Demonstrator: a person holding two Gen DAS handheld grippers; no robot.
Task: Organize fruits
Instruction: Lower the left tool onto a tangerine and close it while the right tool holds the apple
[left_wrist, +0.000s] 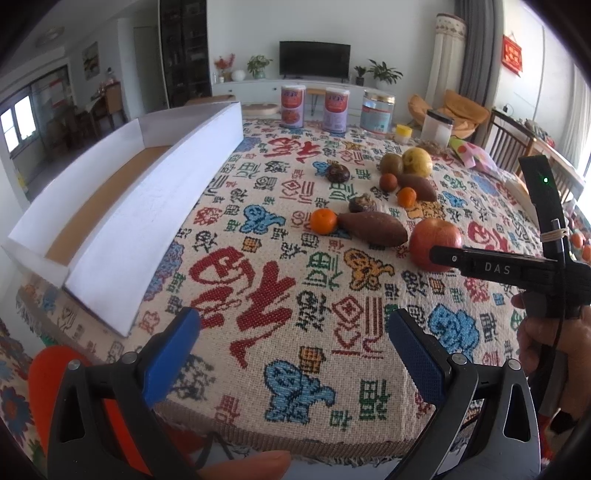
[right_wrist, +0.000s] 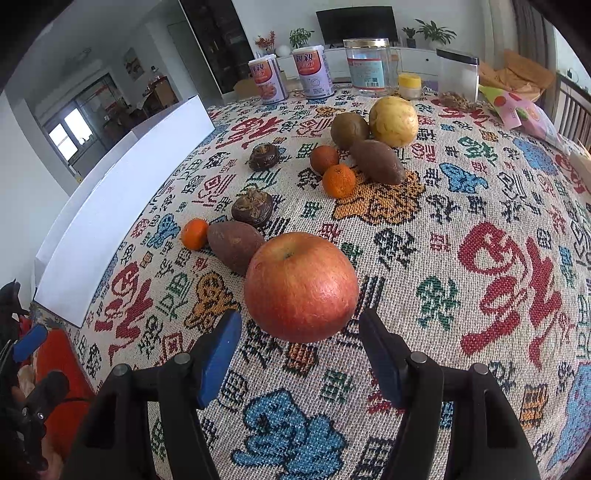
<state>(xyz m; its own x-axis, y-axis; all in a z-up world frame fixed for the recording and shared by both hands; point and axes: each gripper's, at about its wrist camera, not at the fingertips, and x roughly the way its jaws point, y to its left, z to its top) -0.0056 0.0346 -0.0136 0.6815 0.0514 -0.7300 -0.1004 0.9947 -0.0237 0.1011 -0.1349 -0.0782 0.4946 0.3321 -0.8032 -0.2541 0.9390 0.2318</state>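
Just behind apple (right_wrist: 301, 286), right gripper (right_wrist: 301, 354) agape

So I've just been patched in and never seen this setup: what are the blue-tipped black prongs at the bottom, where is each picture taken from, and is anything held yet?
No robot here: a person holds a two-finger tool in each hand, each carrying a fisheye camera looking along its blue-padded fingers. The left view shows the left tool, open and empty over the patterned woven tablecloth, with a long white cardboard box to its left. The right view shows the right tool, open, its fingers either side of a large red apple but not gripping. Beyond lie small orange tangerines, brown sweet potatoes and other fruit. Nothing is held.
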